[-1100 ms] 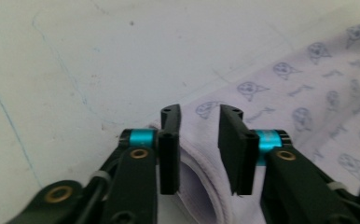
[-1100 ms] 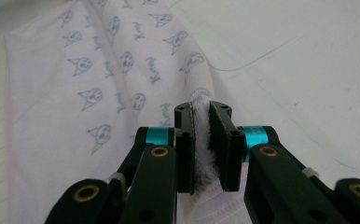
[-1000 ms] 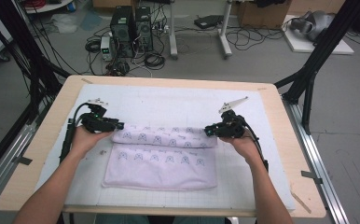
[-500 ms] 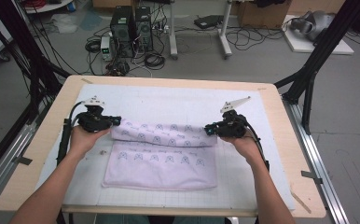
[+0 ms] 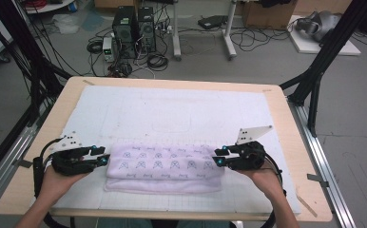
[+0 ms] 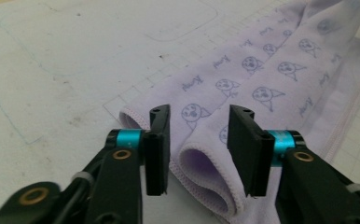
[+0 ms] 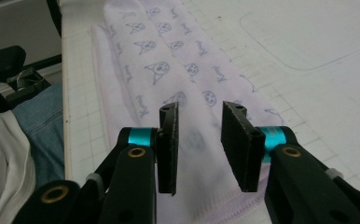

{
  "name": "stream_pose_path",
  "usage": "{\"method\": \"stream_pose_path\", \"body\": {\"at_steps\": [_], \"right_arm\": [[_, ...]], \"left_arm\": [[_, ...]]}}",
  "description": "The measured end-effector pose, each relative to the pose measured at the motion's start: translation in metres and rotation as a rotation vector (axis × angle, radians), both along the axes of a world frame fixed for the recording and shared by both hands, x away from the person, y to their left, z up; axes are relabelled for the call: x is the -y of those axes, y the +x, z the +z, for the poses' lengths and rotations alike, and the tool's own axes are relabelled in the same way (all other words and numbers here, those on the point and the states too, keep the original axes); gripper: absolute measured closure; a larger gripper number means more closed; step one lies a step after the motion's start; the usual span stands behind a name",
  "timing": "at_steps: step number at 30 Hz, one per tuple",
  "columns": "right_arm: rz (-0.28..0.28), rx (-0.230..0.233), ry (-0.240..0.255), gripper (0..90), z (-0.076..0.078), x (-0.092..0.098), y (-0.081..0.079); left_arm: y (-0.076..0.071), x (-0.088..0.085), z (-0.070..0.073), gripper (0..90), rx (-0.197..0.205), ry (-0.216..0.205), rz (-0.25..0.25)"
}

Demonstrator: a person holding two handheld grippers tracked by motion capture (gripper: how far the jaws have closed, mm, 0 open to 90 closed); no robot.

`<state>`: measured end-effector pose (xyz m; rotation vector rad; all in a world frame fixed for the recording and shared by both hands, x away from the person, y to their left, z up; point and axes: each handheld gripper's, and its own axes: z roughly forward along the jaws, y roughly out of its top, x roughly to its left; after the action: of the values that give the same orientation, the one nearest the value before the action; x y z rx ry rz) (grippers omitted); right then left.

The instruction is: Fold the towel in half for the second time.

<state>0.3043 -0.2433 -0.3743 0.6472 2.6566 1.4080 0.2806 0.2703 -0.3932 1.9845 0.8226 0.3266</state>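
Observation:
A lavender cloth [image 5: 165, 167] printed with small cartoon faces lies folded in a long band across the white gridded mat [image 5: 181, 114]. My left gripper [image 5: 104, 159] sits at the cloth's left end, and its jaws have just been opening. In the left gripper view the left gripper [image 6: 197, 140] stands open over the cloth's [image 6: 262, 79] looped fold, with the pads clear of it. My right gripper [image 5: 218, 160] is at the right end, its jaws also just opening. In the right gripper view the right gripper [image 7: 199, 135] gapes above the cloth [image 7: 169, 60], gripping nothing.
The mat covers a wooden table [image 5: 286, 109] with a bare rim all round. Black frame posts [image 5: 314, 76] stand at the table's far corners. Computers and cables [image 5: 134, 28] lie on the floor beyond. The person's jeans [image 7: 43, 116] are at the near edge.
Both hands came toward the near edge, carrying the cloth's far part over onto the near part. Both grippers then let go of the cloth ends and now stand open.

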Motion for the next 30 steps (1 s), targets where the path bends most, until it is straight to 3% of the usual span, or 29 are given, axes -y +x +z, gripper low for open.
{"method": "stream_pose_path", "body": {"at_steps": [2,6,8,10,11,12,13,15,17,21,23,24,26,30], "right_arm": [[-0.010,-0.004,-0.012,63.3,-0.005,-0.003,0.001],[0.018,-0.016,-0.060,60.6,-0.018,-0.012,-0.001],[0.015,-0.014,-0.107,59.0,-0.026,-0.016,-0.002],[0.013,-0.024,-0.121,60.9,-0.033,-0.018,-0.001],[0.019,-0.035,-0.117,65.3,-0.036,-0.018,-0.001],[0.028,-0.036,-0.113,69.7,-0.037,-0.018,0.000],[0.033,-0.038,-0.112,73.8,-0.037,-0.018,-0.001],[0.048,-0.028,-0.091,80.0,-0.034,-0.016,-0.003],[0.059,-0.020,-0.070,81.9,-0.030,-0.014,-0.006],[0.090,-0.001,-0.044,80.2,-0.022,-0.006,-0.020],[0.100,-0.001,-0.040,73.5,-0.020,0.001,-0.029],[0.093,-0.005,-0.033,69.3,-0.019,0.003,-0.031],[0.076,0.001,-0.004,67.3,-0.014,0.009,-0.034],[0.044,0.026,-0.001,63.1,-0.010,0.006,-0.030]], "left_arm": [[0.006,0.007,-0.002,55.2,-0.020,-0.005,-0.015],[0.009,0.021,-0.014,58.9,-0.057,0.049,-0.061],[0.012,0.027,-0.021,57.4,-0.093,0.110,-0.068],[0.015,0.032,-0.026,56.1,-0.126,0.159,-0.074],[0.014,0.033,-0.027,63.3,-0.130,0.172,-0.085],[0.014,0.034,-0.028,76.1,-0.125,0.182,-0.095],[0.013,0.035,-0.028,83.4,-0.120,0.181,-0.095],[0.010,0.033,-0.025,85.3,-0.109,0.174,-0.101],[0.001,0.028,-0.018,85.8,-0.080,0.141,-0.097],[-0.026,0.017,-0.009,85.8,-0.054,0.095,-0.111],[-0.037,0.013,-0.005,85.1,-0.061,0.063,-0.137],[-0.043,0.012,-0.002,83.2,-0.060,0.052,-0.154],[-0.046,0.012,0.002,68.9,-0.057,0.043,-0.156],[-0.037,0.018,0.007,62.2,-0.041,0.035,-0.141]]}}
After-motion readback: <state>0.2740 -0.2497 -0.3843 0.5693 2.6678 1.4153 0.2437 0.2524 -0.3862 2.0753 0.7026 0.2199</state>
